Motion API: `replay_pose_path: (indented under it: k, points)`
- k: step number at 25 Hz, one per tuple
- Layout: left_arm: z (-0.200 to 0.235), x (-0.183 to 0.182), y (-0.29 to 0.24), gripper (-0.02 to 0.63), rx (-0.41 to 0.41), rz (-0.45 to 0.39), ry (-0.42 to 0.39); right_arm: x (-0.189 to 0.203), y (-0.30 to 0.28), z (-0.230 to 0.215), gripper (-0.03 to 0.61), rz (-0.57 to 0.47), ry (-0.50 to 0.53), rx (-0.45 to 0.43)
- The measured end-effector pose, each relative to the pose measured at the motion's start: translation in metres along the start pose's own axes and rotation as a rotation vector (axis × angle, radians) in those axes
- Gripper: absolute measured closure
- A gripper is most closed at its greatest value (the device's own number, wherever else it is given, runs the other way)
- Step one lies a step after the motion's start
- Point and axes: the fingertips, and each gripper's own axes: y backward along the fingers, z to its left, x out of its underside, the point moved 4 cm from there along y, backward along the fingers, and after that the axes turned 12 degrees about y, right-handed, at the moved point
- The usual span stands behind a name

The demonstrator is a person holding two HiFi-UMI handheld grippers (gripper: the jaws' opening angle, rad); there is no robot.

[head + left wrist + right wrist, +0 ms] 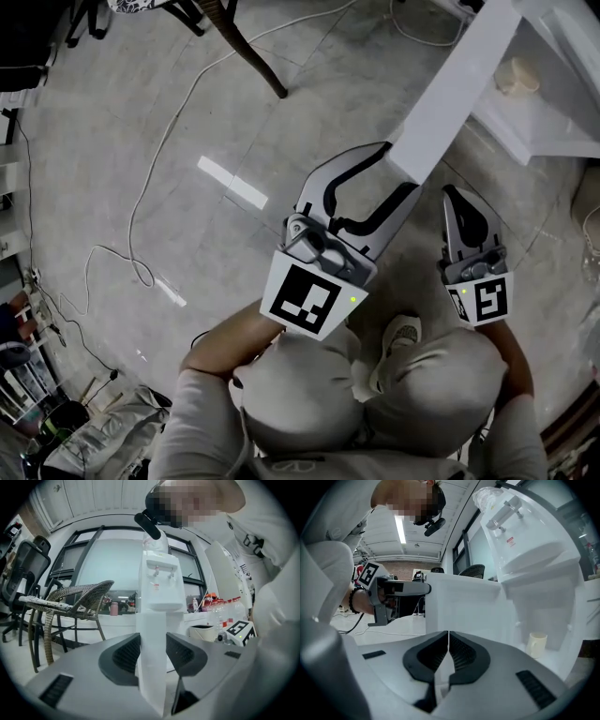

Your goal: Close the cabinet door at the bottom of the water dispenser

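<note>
The white cabinet door (464, 80) stands swung open from the foot of the water dispenser (525, 550), and in the head view it runs down-left from the open cabinet (539, 117). My left gripper (403, 169) is shut on the door's free edge. In the left gripper view both pads (126, 653) lie against the panel (152, 620). My right gripper (457, 195) hangs just right of the door, near its inner face (464, 606). Its jaws (448, 644) are shut with nothing between them. A pale cup (536, 645) stands inside the cabinet.
A wicker chair (70, 597) and an office chair (23, 569) stand left of the dispenser. Bottles (220, 606) line a shelf to its right. White cables (141, 216) trail over the grey floor, and a chair leg (253, 56) stands at the back. The person's knees (375, 375) are below the grippers.
</note>
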Motion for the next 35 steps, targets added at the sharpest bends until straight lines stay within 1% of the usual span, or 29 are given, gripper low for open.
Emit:
replay_pose_path:
  k: [4,8,10,12,13,16,17,19,21,25,30,35]
  points:
    - [-0.019,0.002,-0.003,0.436,0.053,0.011,-0.015,0.003,0.011,-0.001,0.56,0.001,0.0,0.007]
    - [-0.03,0.004,-0.009,0.43,0.098,0.018,-0.017,0.009,0.026,0.004,0.56,0.016,0.041,-0.007]
    - [-0.037,0.004,-0.012,0.423,0.128,0.024,-0.022,0.014,0.032,0.004,0.558,0.027,0.045,-0.005]
    - [-0.043,0.005,-0.015,0.419,0.155,0.029,-0.03,0.018,0.037,0.0,0.542,0.034,0.036,0.004]
    - [-0.047,0.006,-0.016,0.417,0.165,0.03,-0.033,0.02,0.039,-0.001,0.513,0.035,0.033,0.008]
    - [-0.058,0.009,-0.019,0.417,0.206,0.036,-0.038,0.022,0.041,0.0,0.483,0.037,0.029,0.007]
    - [-0.063,0.01,-0.021,0.429,0.226,0.039,-0.049,0.022,0.04,0.002,0.474,0.035,0.025,0.002]
    - [-0.074,0.012,-0.024,0.503,0.264,0.043,-0.084,0.021,0.039,0.004,0.461,0.026,0.021,-0.008]
    - [-0.081,0.015,-0.028,0.508,0.29,0.044,-0.102,0.02,0.039,0.006,0.449,0.02,0.023,-0.007]
    - [-0.087,0.018,-0.034,0.508,0.319,0.043,-0.089,0.021,0.043,0.002,0.442,0.021,0.023,0.019]
    - [-0.1,0.026,-0.047,0.508,0.372,0.05,-0.071,0.018,0.048,-0.012,0.395,0.008,0.033,0.076]
    - [-0.114,0.032,-0.061,0.508,0.409,0.044,-0.057,0.024,0.054,-0.025,0.38,0.018,0.041,0.127]
